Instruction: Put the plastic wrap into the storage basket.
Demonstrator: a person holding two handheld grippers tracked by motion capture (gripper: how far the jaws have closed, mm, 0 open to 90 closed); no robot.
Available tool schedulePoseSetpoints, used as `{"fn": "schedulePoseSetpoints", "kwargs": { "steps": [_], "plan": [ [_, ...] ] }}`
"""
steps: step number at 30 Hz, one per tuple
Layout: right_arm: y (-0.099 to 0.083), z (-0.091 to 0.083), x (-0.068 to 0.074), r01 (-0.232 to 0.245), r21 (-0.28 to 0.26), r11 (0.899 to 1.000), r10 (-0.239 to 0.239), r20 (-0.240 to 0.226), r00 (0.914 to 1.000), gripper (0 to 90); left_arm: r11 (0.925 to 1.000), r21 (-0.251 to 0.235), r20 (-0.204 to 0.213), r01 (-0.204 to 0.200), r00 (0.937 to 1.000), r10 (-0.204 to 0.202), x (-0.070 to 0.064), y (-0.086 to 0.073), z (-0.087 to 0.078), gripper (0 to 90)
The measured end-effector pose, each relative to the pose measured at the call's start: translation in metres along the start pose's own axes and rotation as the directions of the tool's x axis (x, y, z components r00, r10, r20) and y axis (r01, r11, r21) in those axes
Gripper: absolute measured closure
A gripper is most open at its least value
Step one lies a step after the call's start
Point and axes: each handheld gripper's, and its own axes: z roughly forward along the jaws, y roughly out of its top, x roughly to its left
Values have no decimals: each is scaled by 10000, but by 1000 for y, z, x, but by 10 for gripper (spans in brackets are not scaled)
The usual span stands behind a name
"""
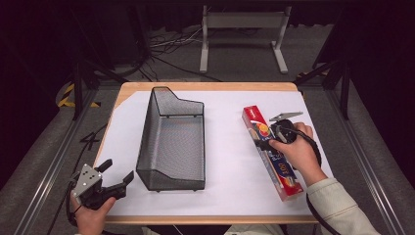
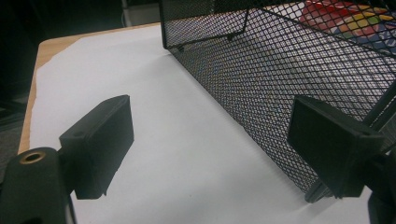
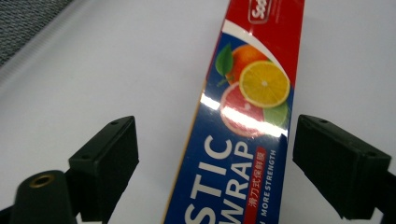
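A long red and blue plastic wrap box printed with citrus fruit lies on the white sheet at the right, its length running front to back. My right gripper hovers over its middle, open. In the right gripper view the box lies between and below the two spread jaws of that gripper, and I see no contact. A black wire mesh basket stands empty at centre left. My left gripper is open at the front left corner, near the basket's front left wall, with nothing in the left gripper.
The white sheet covers most of a wooden table. Bare sheet lies between basket and box. Behind the table a grey metal stand and cables sit on the floor. Metal rails run along both sides.
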Motion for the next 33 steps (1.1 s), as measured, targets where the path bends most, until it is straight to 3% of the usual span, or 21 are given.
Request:
{"fn": "schedulePoseSetpoints", "kwargs": {
  "steps": [3,10,12,14,18,20,22,27,30,33],
  "plan": [
    [-3,8,-4,-80,305,9995,73,252,9997,153,10000,-12,-5,45,10000,-45,0,0,0,153],
    [-8,18,-8,-319,732,9968,323,-41,9995,188,10000,-24,-38,34,10000,-34,0,0,0,153],
    [-9,21,-6,113,1013,9948,-101,-126,9999,194,10000,-31,-22,4,10000,-4,0,0,0,153],
    [-10,21,-4,229,1226,9922,-224,-58,9997,194,10000,-26,-31,5,10000,-5,0,0,0,153],
    [-12,21,-1,-443,1696,9845,424,150,9990,198,10000,-43,-34,4,10000,-4,0,0,0,153],
    [-12,22,0,-471,1856,9815,450,157,9989,206,10000,-40,-30,8,10000,-9,0,0,0,153],
    [-13,24,1,-221,2110,9772,160,305,9994,236,10000,-37,-43,-7,10000,6,0,0,0,153],
    [-13,22,2,-633,2225,9729,517,574,9970,307,10000,-28,-59,14,10000,-14,0,0,-1,153],
    [-12,20,5,-1139,2320,9660,952,902,9914,354,10000,-26,-59,5,10000,-6,0,0,-1,154],
    [-11,19,6,-1294,2364,9630,1060,1092,9884,372,10000,-36,-71,11,10000,-12,0,0,-1,154]
  ]
}}
